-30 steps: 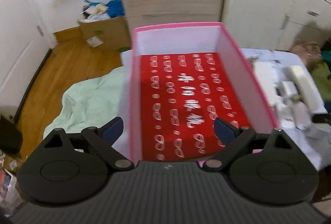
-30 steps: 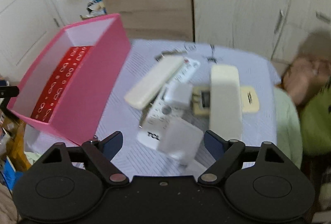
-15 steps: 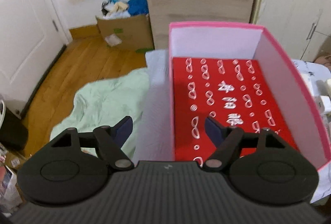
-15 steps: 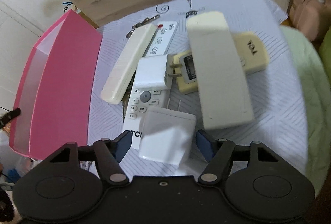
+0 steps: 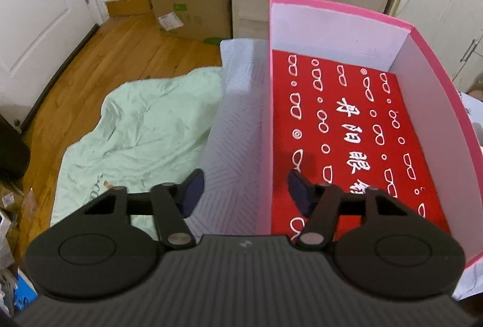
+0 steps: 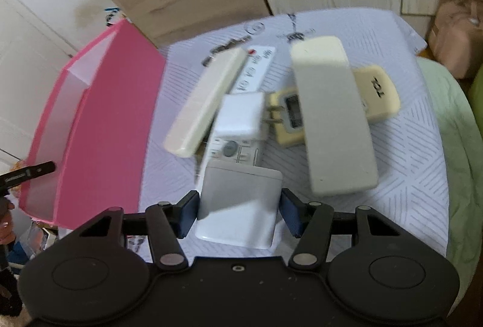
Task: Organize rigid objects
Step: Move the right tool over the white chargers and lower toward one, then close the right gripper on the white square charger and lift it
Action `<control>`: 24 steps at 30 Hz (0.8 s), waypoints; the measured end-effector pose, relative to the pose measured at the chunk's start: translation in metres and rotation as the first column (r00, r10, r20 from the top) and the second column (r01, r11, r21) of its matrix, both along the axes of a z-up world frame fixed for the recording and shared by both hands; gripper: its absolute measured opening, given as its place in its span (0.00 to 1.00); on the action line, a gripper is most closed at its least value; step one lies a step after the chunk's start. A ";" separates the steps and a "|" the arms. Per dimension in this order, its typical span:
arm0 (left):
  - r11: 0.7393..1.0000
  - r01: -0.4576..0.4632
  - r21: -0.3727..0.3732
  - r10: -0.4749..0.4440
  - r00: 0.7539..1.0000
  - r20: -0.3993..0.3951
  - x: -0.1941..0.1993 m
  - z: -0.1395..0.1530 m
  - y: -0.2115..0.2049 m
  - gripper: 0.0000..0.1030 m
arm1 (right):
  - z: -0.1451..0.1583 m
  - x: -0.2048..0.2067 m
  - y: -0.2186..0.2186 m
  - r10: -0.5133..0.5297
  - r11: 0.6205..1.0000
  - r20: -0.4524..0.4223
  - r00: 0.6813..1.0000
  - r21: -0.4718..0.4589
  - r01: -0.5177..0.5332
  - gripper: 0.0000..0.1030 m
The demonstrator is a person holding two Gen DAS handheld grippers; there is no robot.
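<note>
While the pink box [image 5: 341, 25] fills my left view from twelve to three o'clock, my left hand-held gripper [image 5: 245, 189] straddles its near-left wall, jaws spread; my right hand-held gripper [image 6: 238, 214] brackets the white adapter [image 6: 240, 206], fingers apart.

The box [image 5: 434, 61] is pink outside, white on its inner walls and red on the floor with white glasses motifs and characters, the cloth [image 6: 407, 152] is pale lilac with dashed lines, the adapter [image 6: 238, 203] is white, and the remotes [image 6: 332, 122] are cream.
</note>
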State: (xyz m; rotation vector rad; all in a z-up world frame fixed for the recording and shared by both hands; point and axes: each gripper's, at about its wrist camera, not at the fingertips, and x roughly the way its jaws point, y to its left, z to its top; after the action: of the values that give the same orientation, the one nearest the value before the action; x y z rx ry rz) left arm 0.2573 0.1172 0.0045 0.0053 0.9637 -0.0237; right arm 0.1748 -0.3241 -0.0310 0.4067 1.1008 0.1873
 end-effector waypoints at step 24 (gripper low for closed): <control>0.991 0.073 -0.112 -0.058 0.989 0.137 0.016 0.006 -0.001 0.04 | 0.094 0.001 0.088 0.100 0.942 0.272 0.957 0.283 -0.179 0.62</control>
State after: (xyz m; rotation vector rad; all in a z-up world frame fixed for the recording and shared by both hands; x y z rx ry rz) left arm 0.2730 0.1166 0.0104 -0.0683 0.8264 -0.1387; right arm 0.1762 -0.2362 0.0631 0.5636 0.8471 0.5286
